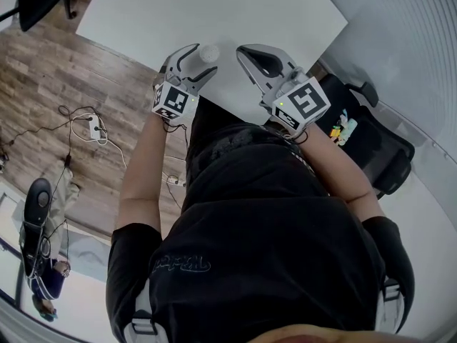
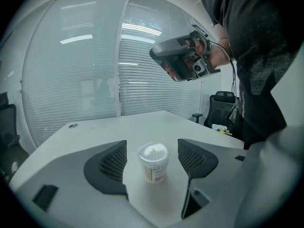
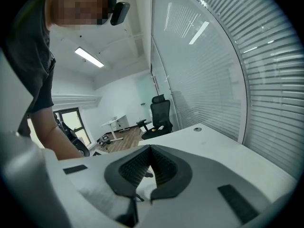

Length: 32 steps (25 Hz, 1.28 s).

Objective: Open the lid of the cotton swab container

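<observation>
Two grippers: left gripper gaped astride clear lidded plastic cotton swab container, approach step; right gripper pinched together, empty. Next needed clamping container.

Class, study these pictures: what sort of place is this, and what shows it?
Most likely an office: a large white desk, a black swivel office chair, and glass partition walls with white slatted blinds.
</observation>
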Each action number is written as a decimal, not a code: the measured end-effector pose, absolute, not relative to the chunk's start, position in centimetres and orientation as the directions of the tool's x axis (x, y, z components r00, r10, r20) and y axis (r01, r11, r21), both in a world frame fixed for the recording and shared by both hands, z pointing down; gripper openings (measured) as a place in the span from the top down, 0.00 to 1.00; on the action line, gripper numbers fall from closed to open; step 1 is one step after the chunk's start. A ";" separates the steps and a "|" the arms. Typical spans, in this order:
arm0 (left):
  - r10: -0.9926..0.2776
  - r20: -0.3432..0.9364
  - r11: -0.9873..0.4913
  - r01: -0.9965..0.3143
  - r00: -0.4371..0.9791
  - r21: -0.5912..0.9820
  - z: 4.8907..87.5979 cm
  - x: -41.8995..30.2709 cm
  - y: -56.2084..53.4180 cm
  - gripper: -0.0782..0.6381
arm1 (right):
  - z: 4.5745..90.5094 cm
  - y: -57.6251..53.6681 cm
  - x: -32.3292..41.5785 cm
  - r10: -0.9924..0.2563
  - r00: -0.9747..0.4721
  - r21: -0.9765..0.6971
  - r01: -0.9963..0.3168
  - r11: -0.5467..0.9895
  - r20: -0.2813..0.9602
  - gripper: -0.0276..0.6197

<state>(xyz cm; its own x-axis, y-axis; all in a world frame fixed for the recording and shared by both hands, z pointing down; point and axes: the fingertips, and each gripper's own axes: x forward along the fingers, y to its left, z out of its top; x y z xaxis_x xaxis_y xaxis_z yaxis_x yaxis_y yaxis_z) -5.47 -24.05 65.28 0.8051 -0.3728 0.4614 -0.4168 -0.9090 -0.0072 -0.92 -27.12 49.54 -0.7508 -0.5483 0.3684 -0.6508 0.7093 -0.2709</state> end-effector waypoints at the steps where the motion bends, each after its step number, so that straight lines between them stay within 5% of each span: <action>1: -0.360 0.472 -0.915 -0.403 0.805 -0.010 65.8 -5.5 -24.0 0.42 | 49.6 -27.1 -0.8 -0.552 -0.748 -0.269 -0.654 0.707 0.369 0.92; 32: -0.154 0.590 -0.983 -0.184 0.793 -0.009 72.5 -5.2 -25.0 0.43 | 50.3 -27.5 0.5 -0.635 -0.668 -0.270 -0.742 0.614 0.388 0.92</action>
